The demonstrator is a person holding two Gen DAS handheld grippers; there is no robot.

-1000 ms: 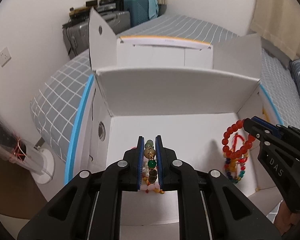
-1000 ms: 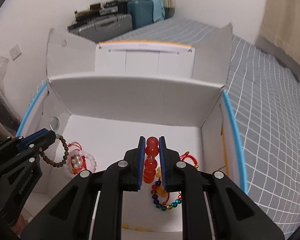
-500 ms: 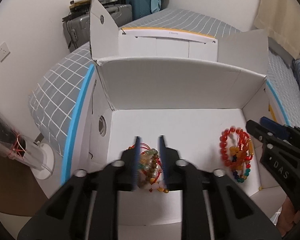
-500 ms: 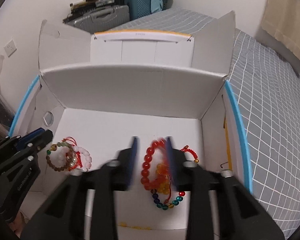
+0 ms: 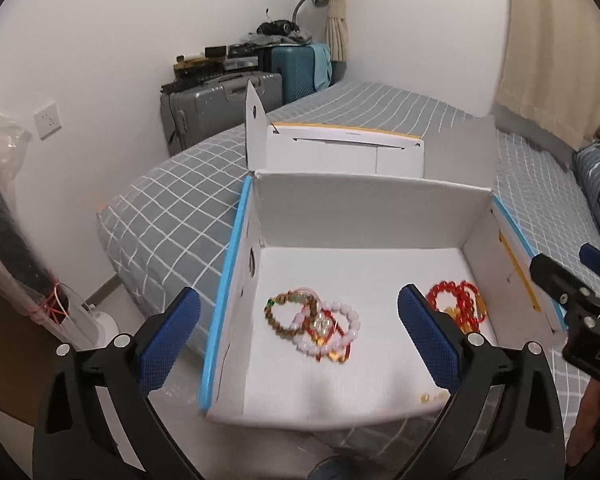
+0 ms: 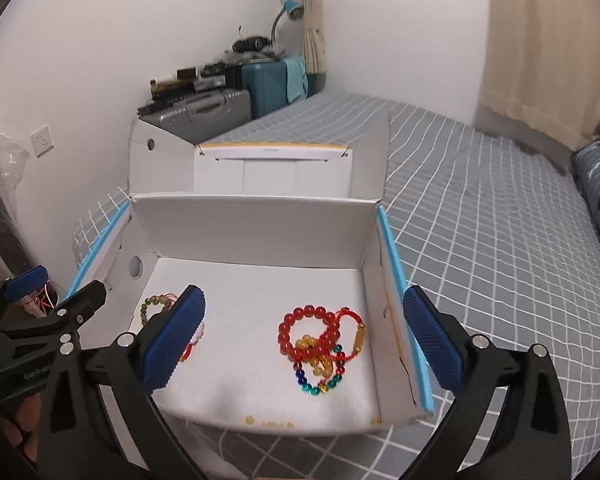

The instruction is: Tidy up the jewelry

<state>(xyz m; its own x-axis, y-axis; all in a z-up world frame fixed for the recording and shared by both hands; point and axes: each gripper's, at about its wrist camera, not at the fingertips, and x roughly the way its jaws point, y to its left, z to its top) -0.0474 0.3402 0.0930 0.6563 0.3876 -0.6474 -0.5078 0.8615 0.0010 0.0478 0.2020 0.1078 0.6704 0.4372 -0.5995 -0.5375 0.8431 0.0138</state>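
Left wrist view: the left tongs (image 5: pixel 296 322) have just swung wide open, nothing between them. The brown-and-pink bracelet pile (image 5: pixel 314 326) lies flat in the white box (image 5: pixel 364 210) on the bed (image 5: pixel 172 208), overlapping, so strings could tangle.

Right wrist view: the right tongs (image 6: pixel 304 338) have likewise just opened, empty. The red bracelet pile (image 6: pixel 320 346) lies flat too, its gold tube bead running roughly up-down in frame.

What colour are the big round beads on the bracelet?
Red: the big-bead bracelet shows best in the right wrist view.
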